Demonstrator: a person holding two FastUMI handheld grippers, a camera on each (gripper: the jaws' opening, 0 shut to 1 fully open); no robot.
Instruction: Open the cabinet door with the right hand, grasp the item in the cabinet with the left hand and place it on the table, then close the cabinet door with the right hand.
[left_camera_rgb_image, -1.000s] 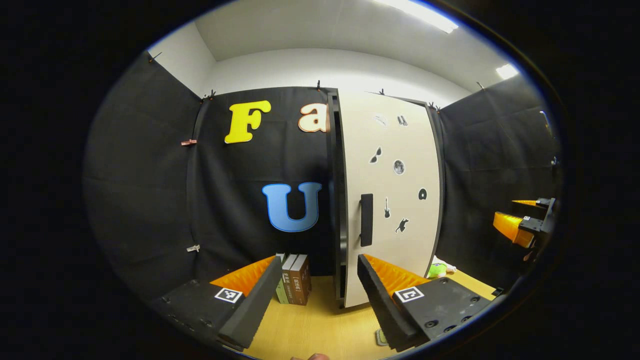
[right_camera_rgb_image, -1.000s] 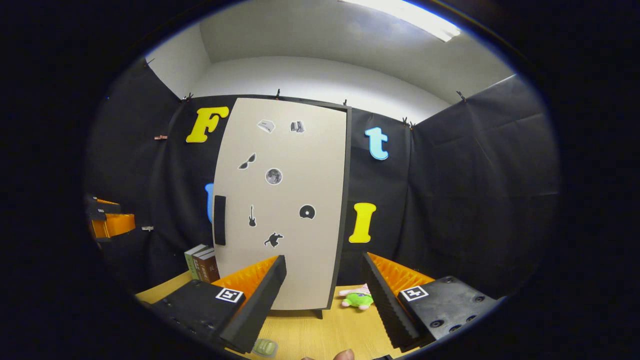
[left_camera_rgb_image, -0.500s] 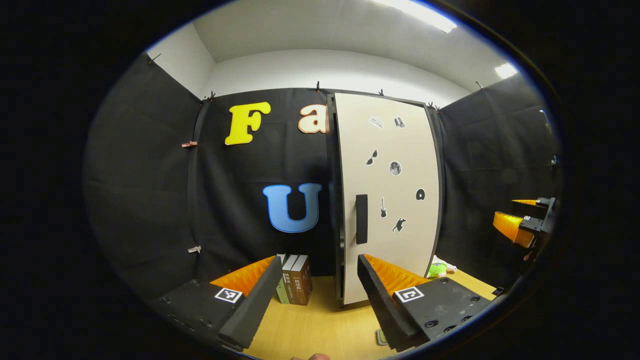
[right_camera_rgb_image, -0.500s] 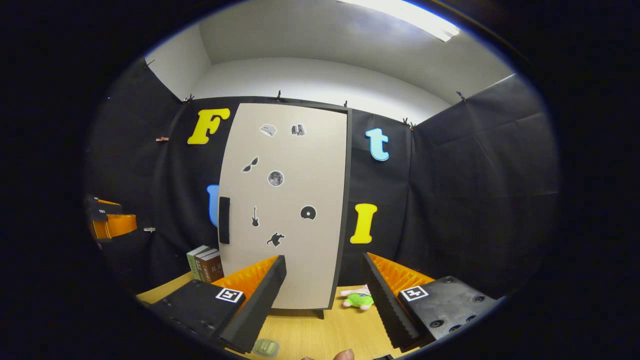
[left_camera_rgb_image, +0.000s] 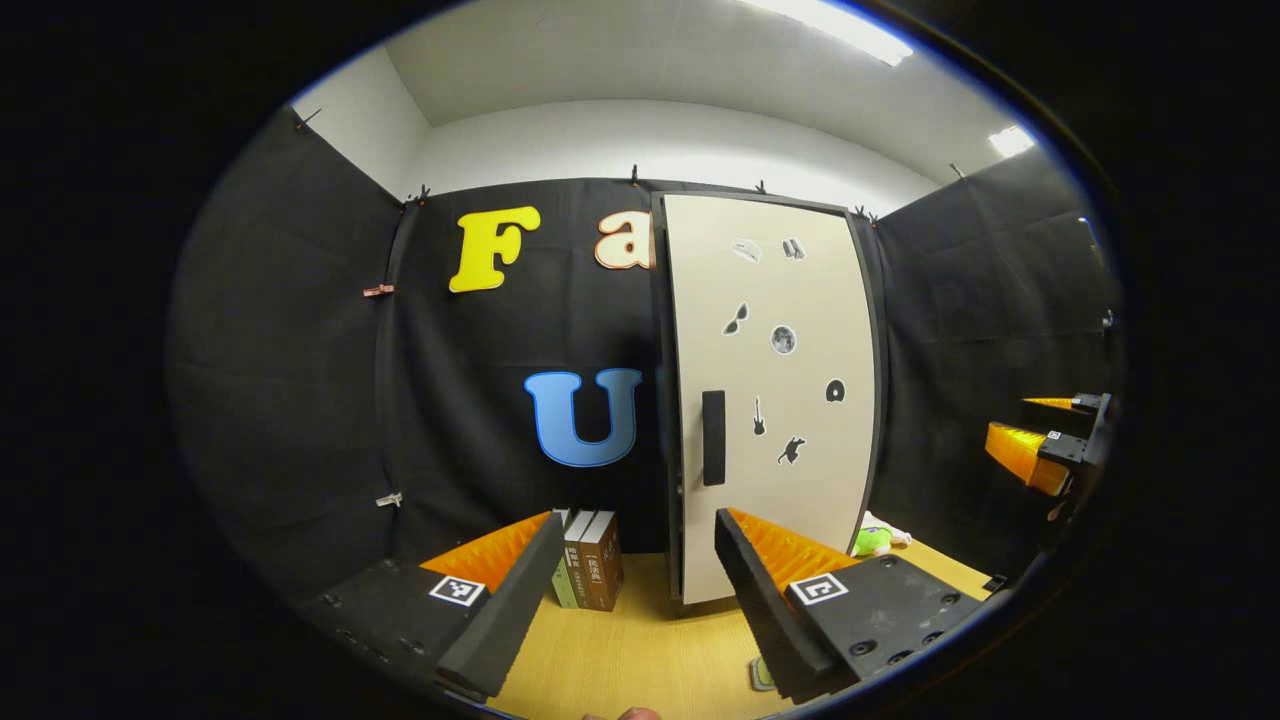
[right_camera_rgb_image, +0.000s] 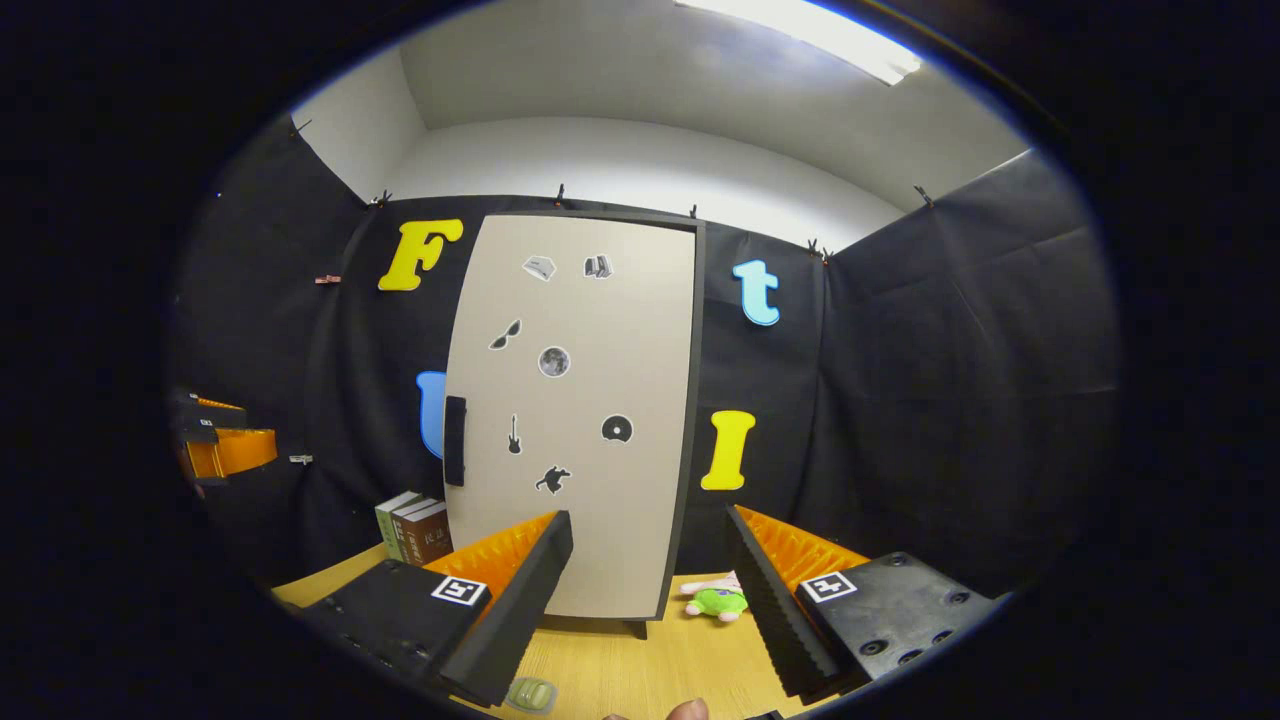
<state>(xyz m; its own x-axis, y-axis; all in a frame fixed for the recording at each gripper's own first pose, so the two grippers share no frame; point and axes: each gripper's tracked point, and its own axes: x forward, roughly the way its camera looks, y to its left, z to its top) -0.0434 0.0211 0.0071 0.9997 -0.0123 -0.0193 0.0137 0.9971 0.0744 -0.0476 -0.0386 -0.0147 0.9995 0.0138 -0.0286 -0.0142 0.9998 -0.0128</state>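
Note:
The tall cabinet stands on the wooden table (left_camera_rgb_image: 630, 650) with its beige door (left_camera_rgb_image: 790, 500) almost flush against the frame; a thin dark gap is left at the handle (left_camera_rgb_image: 713, 438) side. In the right gripper view the door (right_camera_rgb_image: 575, 470) and handle (right_camera_rgb_image: 455, 440) face me. A small pale green item (right_camera_rgb_image: 530, 693) lies on the table near my grippers, and in the left gripper view this item (left_camera_rgb_image: 762, 675) lies beside one finger. My left gripper (left_camera_rgb_image: 637, 525) is open and holds nothing. My right gripper (right_camera_rgb_image: 648, 520) is open too, short of the door.
Several books (left_camera_rgb_image: 590, 572) stand upright left of the cabinet; the right gripper view has these books (right_camera_rgb_image: 415, 530) too. A green plush toy (right_camera_rgb_image: 716, 600) lies on the table right of the cabinet's foot. The other gripper (left_camera_rgb_image: 1050, 440) hovers at the far right edge.
The cabinet door has swung towards its frame, and the dark gap at the handle side has narrowed to a sliver. Both grippers have hardly moved and stay open.

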